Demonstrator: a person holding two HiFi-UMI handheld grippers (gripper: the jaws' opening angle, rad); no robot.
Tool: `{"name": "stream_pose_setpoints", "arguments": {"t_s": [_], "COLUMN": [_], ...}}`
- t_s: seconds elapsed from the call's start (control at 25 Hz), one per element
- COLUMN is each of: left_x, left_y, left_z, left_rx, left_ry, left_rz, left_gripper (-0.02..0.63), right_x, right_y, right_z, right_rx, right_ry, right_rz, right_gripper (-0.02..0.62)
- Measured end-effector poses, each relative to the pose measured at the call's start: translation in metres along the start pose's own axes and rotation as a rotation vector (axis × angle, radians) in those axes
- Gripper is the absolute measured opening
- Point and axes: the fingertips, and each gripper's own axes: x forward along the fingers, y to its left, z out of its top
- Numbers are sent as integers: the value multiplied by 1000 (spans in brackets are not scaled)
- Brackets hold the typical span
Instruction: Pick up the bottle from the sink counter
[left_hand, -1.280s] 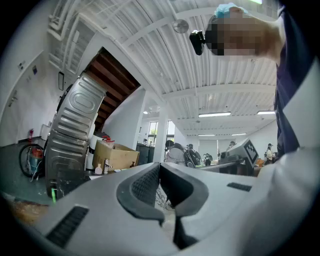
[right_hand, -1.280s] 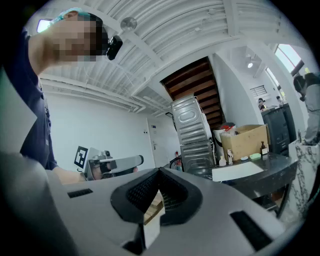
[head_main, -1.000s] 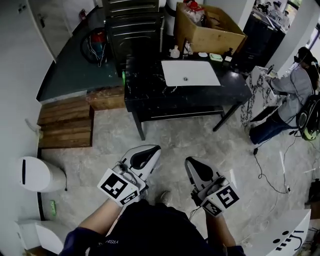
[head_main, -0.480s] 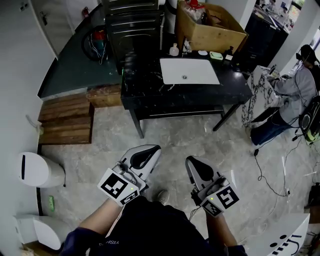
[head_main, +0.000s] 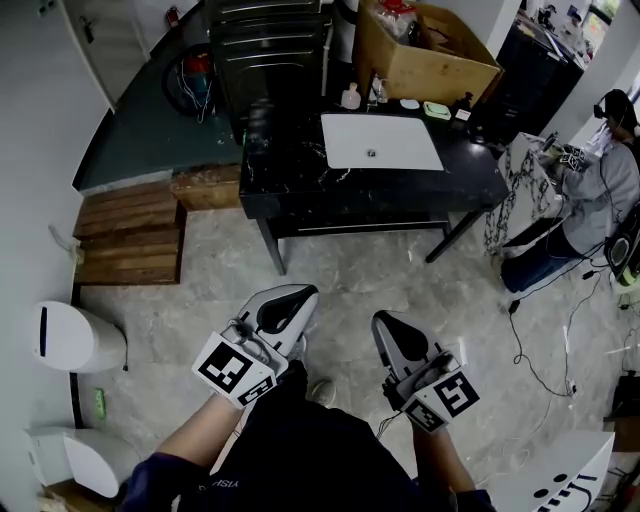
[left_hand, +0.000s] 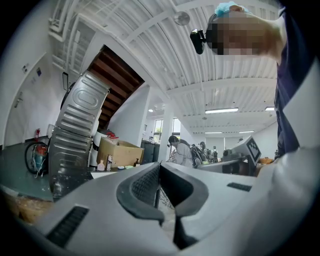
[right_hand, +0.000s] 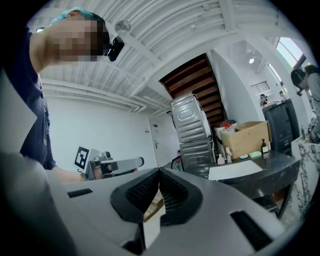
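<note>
Far ahead stands the black sink counter (head_main: 300, 180) with a white sink (head_main: 380, 140). At its back edge are a pale pink bottle (head_main: 350, 97), a small pump bottle (head_main: 376, 92) and a dark bottle (head_main: 463, 105). My left gripper (head_main: 300, 292) and right gripper (head_main: 385, 320) are held side by side over the floor, well short of the counter, both shut and empty. The left gripper view shows its jaw tips (left_hand: 159, 165) meeting, with the pink bottle (left_hand: 101, 165) far off. In the right gripper view the tips (right_hand: 159, 171) meet too, and the pink bottle (right_hand: 220, 160) is distant.
A cardboard box (head_main: 430, 50) and a stacked metal appliance (head_main: 270, 40) stand behind the counter. Wooden pallets (head_main: 130, 235) lie at the left and a white bin (head_main: 70, 338) stands nearer. A seated person (head_main: 600, 190) and floor cables (head_main: 540, 340) are at the right.
The counter has come slightly nearer in the head view as the person steps toward it. Both grippers stay shut and side by side.
</note>
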Motion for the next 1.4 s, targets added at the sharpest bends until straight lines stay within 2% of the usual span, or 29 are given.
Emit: {"name": "stream_pose_setpoints", "arguments": {"t_s": [0.88, 1.04, 1.4], "left_x": [61, 72, 95], "left_y": [119, 144, 192], "left_z": [-1, -1, 3], "left_rx": [-20, -22, -27], "left_ry": [9, 11, 26], "left_rz": [-49, -59, -83], "left_gripper": [8, 8, 8], "right_x": [112, 132, 176], "right_y": [-70, -87, -113], "right_z": [-6, -10, -6], "right_rx": [19, -5, 10], "right_ry": [25, 65, 66], "right_rz": [-49, -73, -111], "right_gripper": [20, 20, 20]}}
